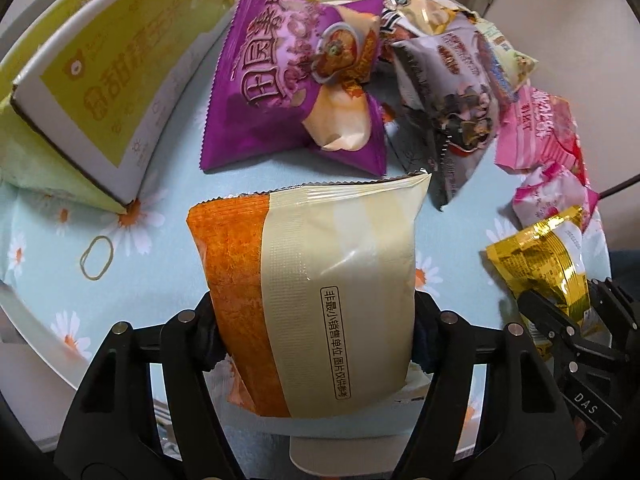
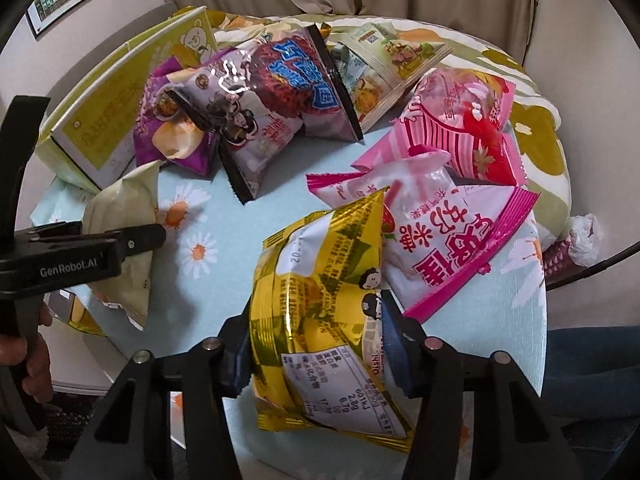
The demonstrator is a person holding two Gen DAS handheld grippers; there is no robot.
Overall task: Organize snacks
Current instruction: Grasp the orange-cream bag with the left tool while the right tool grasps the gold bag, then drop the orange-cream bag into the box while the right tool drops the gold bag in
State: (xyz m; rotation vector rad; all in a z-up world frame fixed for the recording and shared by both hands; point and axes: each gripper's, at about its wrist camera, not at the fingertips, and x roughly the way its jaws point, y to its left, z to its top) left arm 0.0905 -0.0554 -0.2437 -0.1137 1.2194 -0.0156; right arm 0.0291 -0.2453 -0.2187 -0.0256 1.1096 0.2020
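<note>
Between our left fingers (image 1: 316, 320) we squeeze a puffy orange and cream plastic snack bag (image 1: 308, 280), pinched on both sides near its lower half. Our right fingers (image 2: 316, 344) are shut tight on a shiny gold foil snack bag (image 2: 320, 320), which pokes up over the round surface with the pale blue daisy cloth (image 2: 208, 208). Both bags are slippery and full of air, so we think they could slide out if we swing them fast, and a hard squeeze could crush the snacks inside. The gold bag leans on a pink and white snack bag (image 2: 448, 240), so we might drag that one along. Near the far edge, a purple crinkly snack bag (image 1: 288, 92) and other packets sit in a messy pile beside a green and white cardboard box (image 1: 92, 92), and a bump there could push some off. The orange bag looks smooth and plump, with a zigzag top edge and black writing on its cream side.
</note>
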